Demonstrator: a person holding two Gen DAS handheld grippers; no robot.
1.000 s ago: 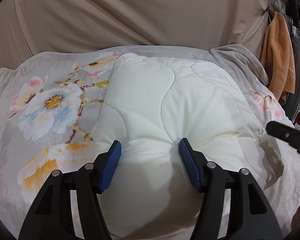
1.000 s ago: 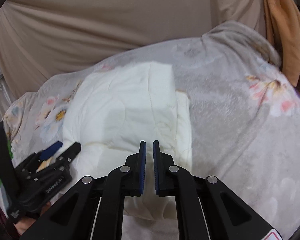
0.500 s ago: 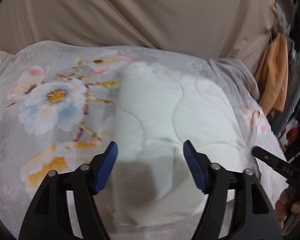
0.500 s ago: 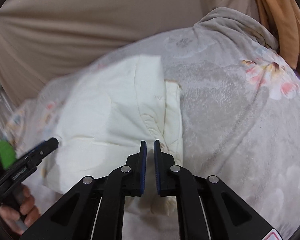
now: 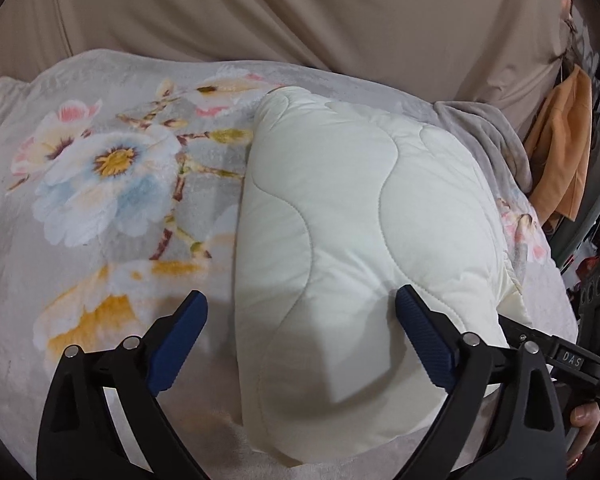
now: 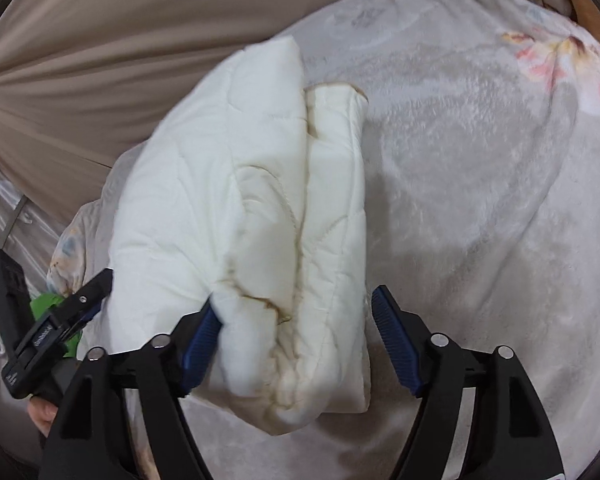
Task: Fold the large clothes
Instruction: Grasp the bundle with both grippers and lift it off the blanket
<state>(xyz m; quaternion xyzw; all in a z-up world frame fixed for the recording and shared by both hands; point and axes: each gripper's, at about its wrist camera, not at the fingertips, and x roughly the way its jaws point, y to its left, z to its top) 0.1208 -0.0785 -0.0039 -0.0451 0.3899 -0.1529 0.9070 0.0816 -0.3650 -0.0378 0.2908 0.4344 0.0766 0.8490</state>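
Both my jaws stand wide apart and grip nothing. My left gripper (image 5: 302,338) straddles the near end of the folded cream quilt (image 5: 364,240): its right pad presses against the quilt's puffed side, while its left pad hangs over the floral blanket (image 5: 100,184) just beside the quilt's left edge. My right gripper (image 6: 296,346) sits at the quilt's (image 6: 260,216) other near corner, where the stacked layers show brownish stain lines along the stitching. Its left pad touches the rolled edge of the bundle; its right pad is clear of the fabric, over bare blanket (image 6: 480,160).

That quilt lies as a thick folded bundle on the blanket, roughly in the middle of the bed, with wavy quilting seams running across its top. From the right wrist view a narrower lower layer sticks out past the top fold on the right-hand side.

A beige curtain (image 5: 300,16) hangs behind the bed. An orange garment (image 5: 564,148) hangs at the far right in the left wrist view. Beside my left gripper (image 6: 66,312) in the right wrist view sits something bright green (image 6: 46,304); it is mostly hidden and I can't say what it is.

No bin, basket or box shows in either view.
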